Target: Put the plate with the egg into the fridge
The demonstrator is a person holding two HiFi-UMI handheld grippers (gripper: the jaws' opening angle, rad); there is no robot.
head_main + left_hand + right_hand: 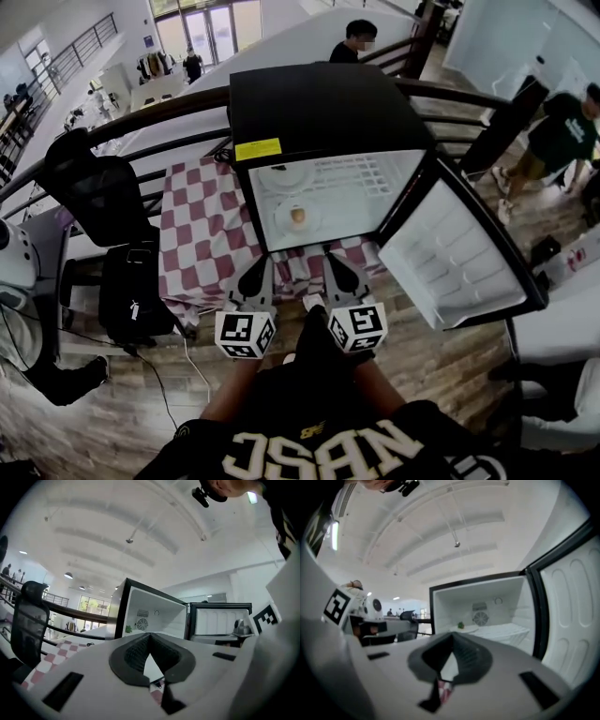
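**A:** While both sets of jaws sit together and empty, the head view has the plate point(282, 223) with the egg point(298, 216) already on the fridge point(319, 103) shelf. The left gripper point(255, 278) and right gripper point(339, 275) are just outside.

**B:** Left gripper view?

**A:** Ribbed dark pads point(131, 656) pinched together (nothing between).

**B:** Right gripper view?

**A:** The same, with a smooth white liner point(454, 606) beyond. 1 risk is the open door point(459, 253). Swung hard, it could jolt that glossy round plate.
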